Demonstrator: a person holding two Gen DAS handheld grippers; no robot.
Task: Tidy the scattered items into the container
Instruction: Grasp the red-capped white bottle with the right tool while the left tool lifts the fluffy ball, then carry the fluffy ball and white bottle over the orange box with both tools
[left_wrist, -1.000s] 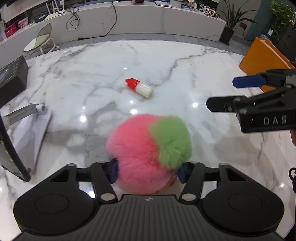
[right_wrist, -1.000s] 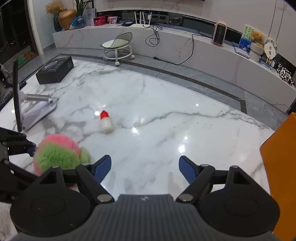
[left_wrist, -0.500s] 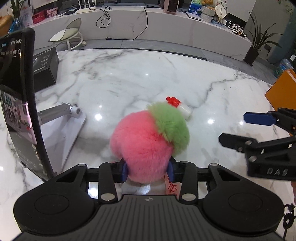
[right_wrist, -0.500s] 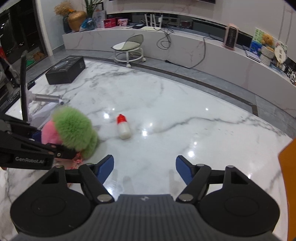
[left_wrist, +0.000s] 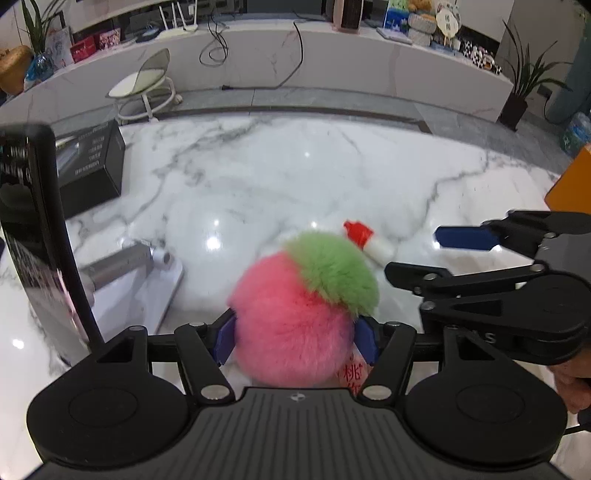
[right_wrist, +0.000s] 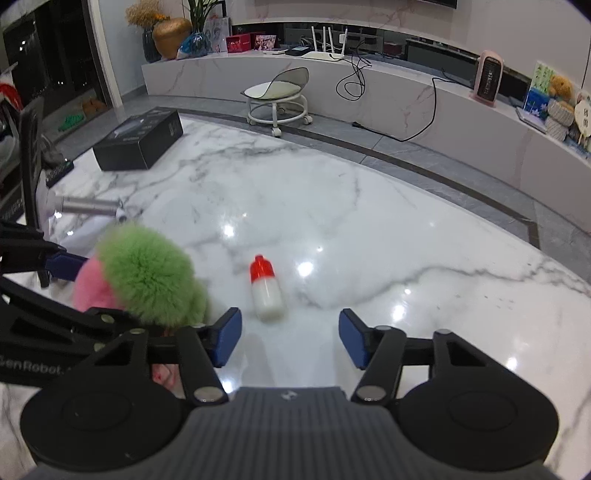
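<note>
Left wrist view. Left gripper (left_wrist: 295, 338): jaws have just been opening, yet the blue pads still sit against both flanks of the pink-and-green plush ball (left_wrist: 301, 314), which fills the gap between them; judged a loose hold on soft fur, eased rather than let go. A printed tag hangs under the ball by the gripper's right pad, only partly legible. Beyond the ball, ahead and slightly right: small white bottle with a red cap (left_wrist: 367, 242), lying on its side on the marble floor (left_wrist: 277, 177), half hidden by the green fur. Right gripper (left_wrist: 424, 254) enters from the right, pointing toward that bottle. Far right edge: orange container (left_wrist: 570, 184), cut off, interior unseen. Left of the gripper: dark screen on a stand (left_wrist: 33, 236) and a black box (left_wrist: 90, 170).

Right wrist view. Right gripper (right_wrist: 290, 334): jaws have just been closing and now stand moderately apart, with nothing between them. The bottle (right_wrist: 266, 290) lies just ahead, a little left of centre, cap pointing away; judged the narrowing suits its slim body. The plush ball (right_wrist: 144, 275) sits to the left, in the left gripper (right_wrist: 88, 288), whose near finger is hidden. The container is out of frame.
</note>
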